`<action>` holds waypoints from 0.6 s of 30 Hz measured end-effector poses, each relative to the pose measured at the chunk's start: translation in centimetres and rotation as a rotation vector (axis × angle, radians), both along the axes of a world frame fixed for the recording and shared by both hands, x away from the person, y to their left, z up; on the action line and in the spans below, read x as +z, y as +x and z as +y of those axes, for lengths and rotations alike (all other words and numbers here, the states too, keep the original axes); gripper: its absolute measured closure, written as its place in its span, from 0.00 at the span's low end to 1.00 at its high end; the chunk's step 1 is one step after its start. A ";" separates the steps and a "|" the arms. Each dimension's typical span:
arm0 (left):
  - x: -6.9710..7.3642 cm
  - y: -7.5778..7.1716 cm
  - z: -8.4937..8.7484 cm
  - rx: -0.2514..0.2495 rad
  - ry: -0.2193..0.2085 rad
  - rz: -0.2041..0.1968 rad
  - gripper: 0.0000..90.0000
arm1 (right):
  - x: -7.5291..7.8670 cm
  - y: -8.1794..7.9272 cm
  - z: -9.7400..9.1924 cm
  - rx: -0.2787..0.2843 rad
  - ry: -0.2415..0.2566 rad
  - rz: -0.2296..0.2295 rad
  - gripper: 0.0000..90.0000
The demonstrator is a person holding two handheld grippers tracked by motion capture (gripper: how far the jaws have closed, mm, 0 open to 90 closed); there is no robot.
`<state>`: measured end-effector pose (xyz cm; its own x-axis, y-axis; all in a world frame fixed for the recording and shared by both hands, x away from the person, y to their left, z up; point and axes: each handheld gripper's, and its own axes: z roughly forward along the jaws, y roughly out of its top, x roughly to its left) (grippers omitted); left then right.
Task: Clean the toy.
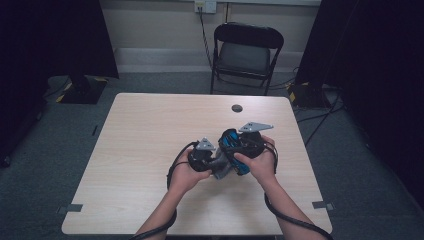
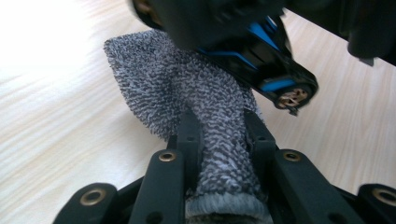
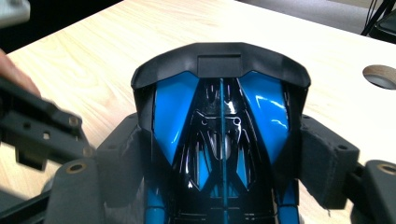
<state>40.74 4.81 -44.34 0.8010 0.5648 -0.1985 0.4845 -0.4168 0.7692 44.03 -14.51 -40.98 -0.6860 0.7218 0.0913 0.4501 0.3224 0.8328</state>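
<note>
My left gripper (image 2: 219,128) is shut on a grey terry cloth (image 2: 187,88), whose free end fans out against the underside of a blue and black toy car (image 2: 261,51). The toy car (image 3: 222,116) sits lengthwise between the foam pads (image 3: 322,158) of my right gripper (image 3: 222,156), which is shut on its sides. In the high view both hands meet above the front middle of the table: left gripper (image 1: 204,156), cloth (image 1: 222,169), toy car (image 1: 233,144), right gripper (image 1: 248,142).
The pale wooden table (image 1: 150,125) has a round cable hole (image 1: 237,108) near its far edge, which also appears in the right gripper view (image 3: 380,76). A black folding chair (image 1: 246,52) stands behind the table. Cables trail from both grippers past the forearms.
</note>
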 end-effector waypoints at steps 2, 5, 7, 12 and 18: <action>-0.1 -0.1 -0.3 -0.005 -0.002 0.002 0.81 | 0.1 0.1 0.0 -0.001 -0.002 0.002 0.28; -0.3 -0.3 -0.6 -0.012 -0.003 0.005 0.81 | 0.2 0.3 0.0 -0.004 0.001 0.004 0.28; -0.4 -0.5 -0.8 -0.017 0.001 0.004 0.81 | 0.2 0.4 0.1 -0.007 0.002 0.007 0.28; -0.8 -0.9 -1.1 -0.028 0.002 0.012 0.81 | 0.2 0.7 0.2 -0.004 -0.009 0.008 0.28; -1.3 -1.2 -1.5 -0.039 0.001 0.016 0.81 | 0.3 1.0 0.3 -0.011 -0.006 0.016 0.28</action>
<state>39.55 3.32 -45.59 0.8193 0.5332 -0.2106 0.4797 -0.4366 0.7610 45.07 -14.25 -40.65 -0.6765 0.7298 0.0983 0.4671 0.3221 0.8234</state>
